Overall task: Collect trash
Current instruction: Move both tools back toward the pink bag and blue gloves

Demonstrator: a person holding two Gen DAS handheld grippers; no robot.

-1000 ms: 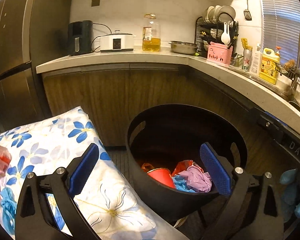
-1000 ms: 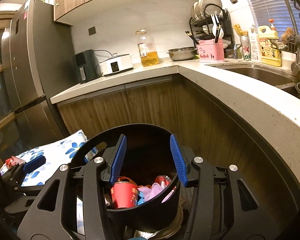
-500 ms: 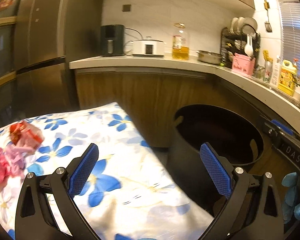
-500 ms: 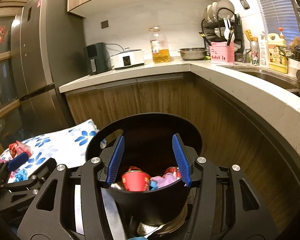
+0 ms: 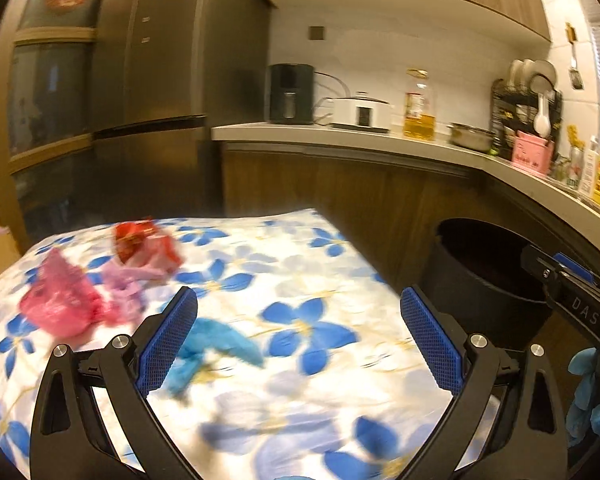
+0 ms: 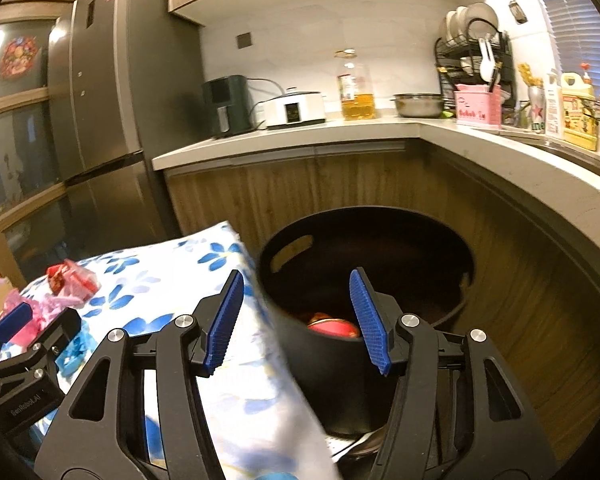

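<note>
Left wrist view: left gripper [image 5: 299, 337] jaws spread wide, empty, above floral cloth [image 5: 300, 280]; blue scrap [image 5: 216, 344] just beside left pad, pink bag [image 5: 58, 306] and red wrapper [image 5: 140, 242] farther left. Right wrist view: right gripper [image 6: 296, 322] jaws open, empty, over black bin [image 6: 364, 280] rim; red cup [image 6: 334, 327] inside bin. Countertop [image 6: 300, 136] behind.

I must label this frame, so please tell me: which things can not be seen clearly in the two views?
- Trash inside the black bin: the right wrist view shows only a red cup; the bin's wall hides the rest.
- Bin contents: dark in the left wrist view.
- Blue scrap, left wrist view: motion blur, and one of the left gripper fingers covers part.
- Bottle labels by the sink: too small.
</note>
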